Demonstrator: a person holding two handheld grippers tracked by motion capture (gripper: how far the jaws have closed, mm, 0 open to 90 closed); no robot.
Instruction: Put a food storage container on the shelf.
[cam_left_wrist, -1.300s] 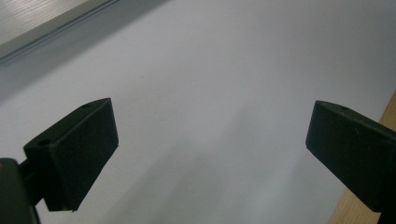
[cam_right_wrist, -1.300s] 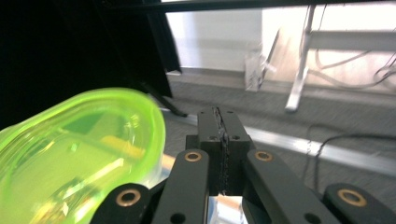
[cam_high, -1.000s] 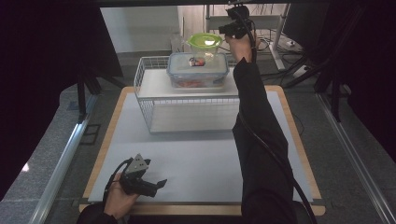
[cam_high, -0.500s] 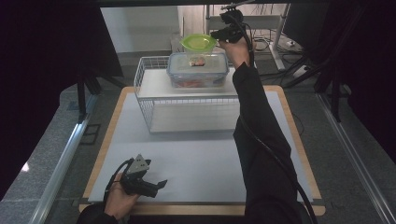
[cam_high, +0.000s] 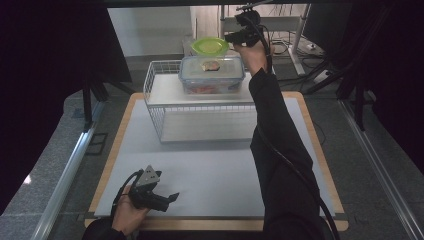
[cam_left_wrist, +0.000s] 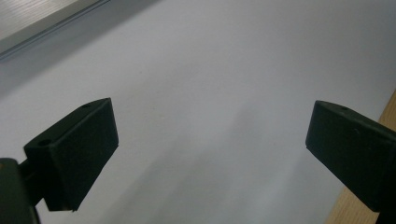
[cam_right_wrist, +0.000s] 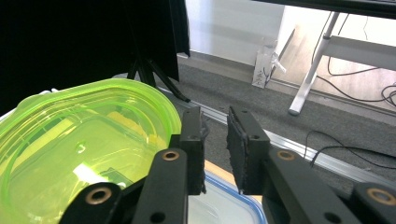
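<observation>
Dim room, black drapes on both sides, grey carpet floor with cables and a white desk leg beyond. White desk (cam_high: 210, 170) with a wooden rim carries a white wire shelf rack (cam_high: 200, 107) at its far middle.

On the rack's top shelf sits a clear rectangular plastic food box with a blue-rimmed lid (cam_high: 212, 74); reddish food shows through its wall, and a small brown item lies on its lid. A translucent lime-green plastic lid (cam_high: 210, 46) lies just behind and above the box, partly overlapping its far edge.

Right tool (cam_high: 239, 36): held high at the far end of the desk, arm in a dark sleeve stretched across the desk's right half, tool just right of the green lid. In the right gripper view (cam_right_wrist: 215, 147) its jaws stand a narrow gap apart, having just been opening; nothing lies between the pads. The green lid's (cam_right_wrist: 79, 144) rim lies against the outer side of the left jaw, not in the gap; whether it touches I cannot tell. Blue rim of the box (cam_right_wrist: 233, 205) shows below the jaws. Tool released, gripping nothing.

Left tool (cam_high: 167, 199): rests at the near left corner of the desk, grey three-cornered plate on top, hand (cam_high: 131, 212) around its body. In the left gripper view (cam_left_wrist: 210, 140) the jaws stand wide apart over bare white desk surface, nothing between them. Released.
</observation>
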